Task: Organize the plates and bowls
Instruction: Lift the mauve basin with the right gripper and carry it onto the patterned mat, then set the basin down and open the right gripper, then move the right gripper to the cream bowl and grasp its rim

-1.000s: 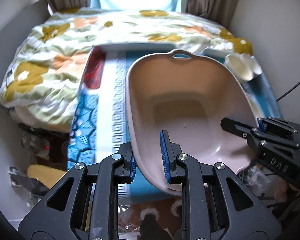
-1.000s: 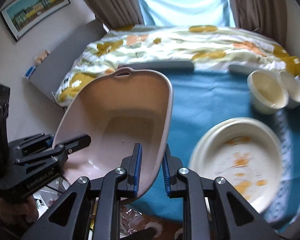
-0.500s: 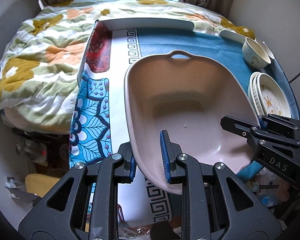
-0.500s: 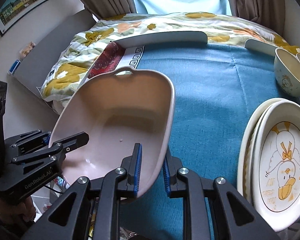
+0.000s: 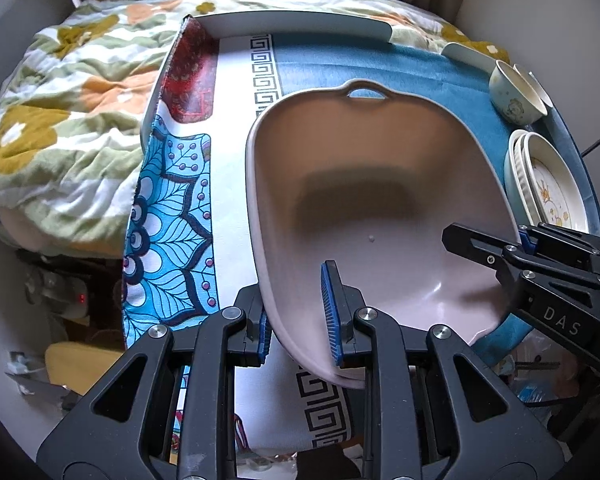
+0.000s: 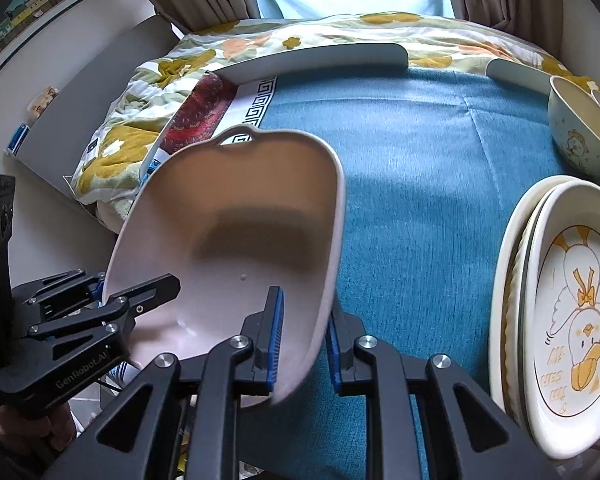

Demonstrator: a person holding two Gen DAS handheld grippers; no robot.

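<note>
A pale pink plastic basin with a handle hole at its far end sits low over the cloth-covered table. My left gripper is shut on its near-left rim. My right gripper is shut on its near-right rim. A stack of cream plates with a duck drawing lies at the right, also in the left wrist view. Two cream bowls stand behind the plates, also in the left wrist view.
The table has a blue cloth and a patterned white and blue cloth at its left. A grey raised rail runs along the far edge. A bed with a floral quilt lies beyond and to the left.
Both grippers have carried the basin forward and down over the table. The plates and bowls now sit closer at the right.
</note>
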